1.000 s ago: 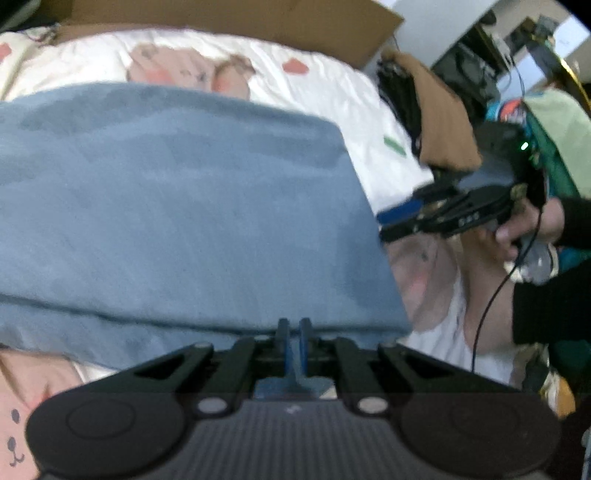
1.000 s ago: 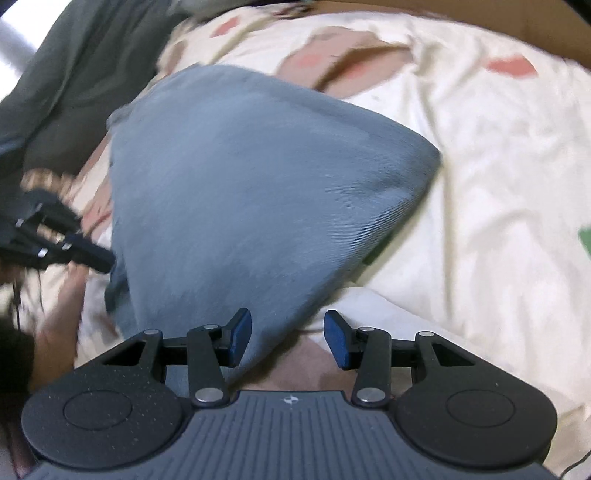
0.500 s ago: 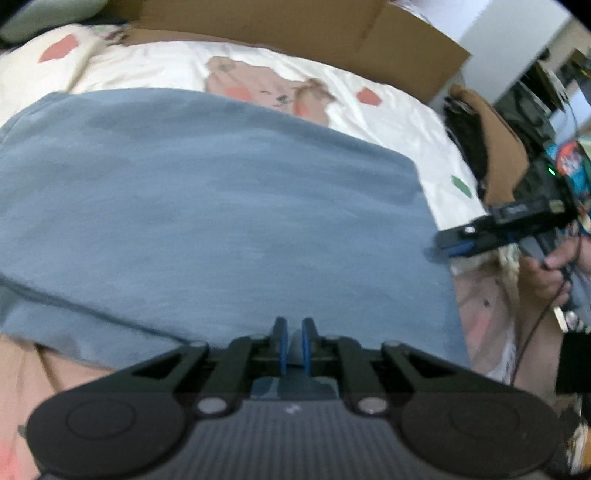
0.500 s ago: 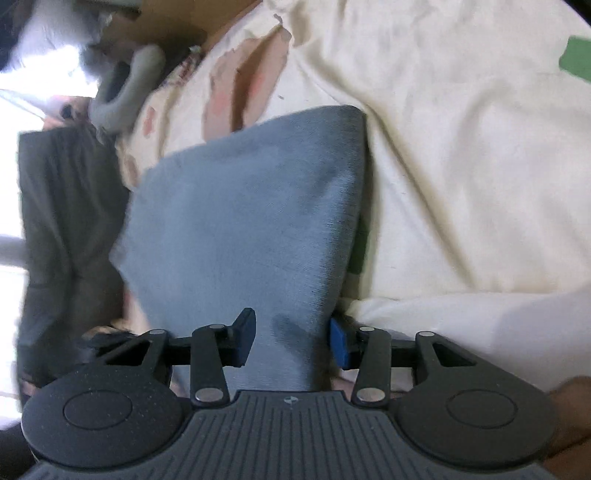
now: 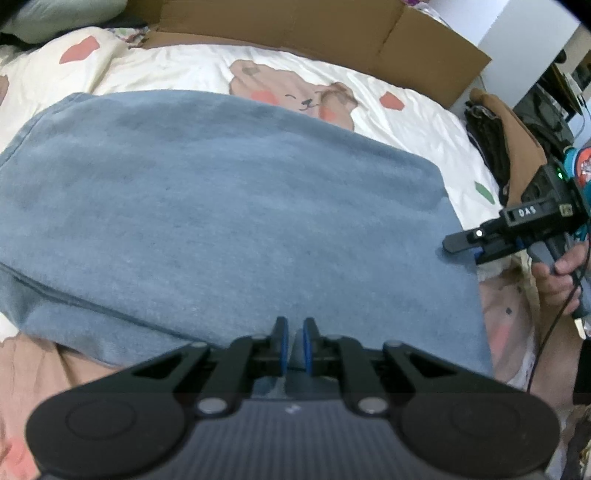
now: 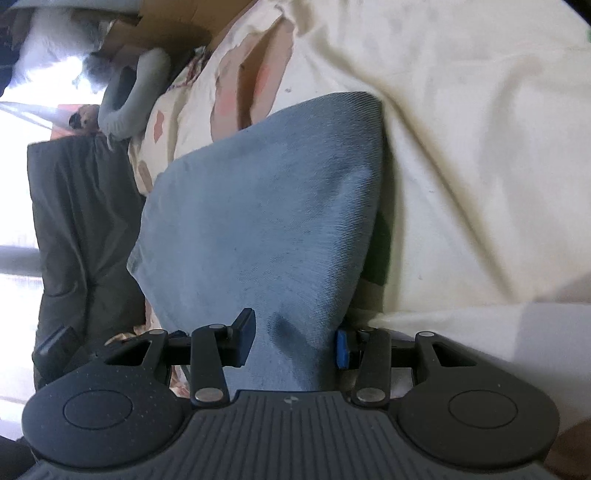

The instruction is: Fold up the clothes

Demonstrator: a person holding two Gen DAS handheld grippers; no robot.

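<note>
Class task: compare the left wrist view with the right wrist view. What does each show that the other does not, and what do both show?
Only the left wrist view shows the left tongs pinching the near edge of the blue garment, the bear print and the hand holding the right tongs. Only the right wrist view shows the dark garment and grey curved object, with a blue corner between the part-open tongs. Both show the blue garment, cream bedsheet and cardboard.
</note>
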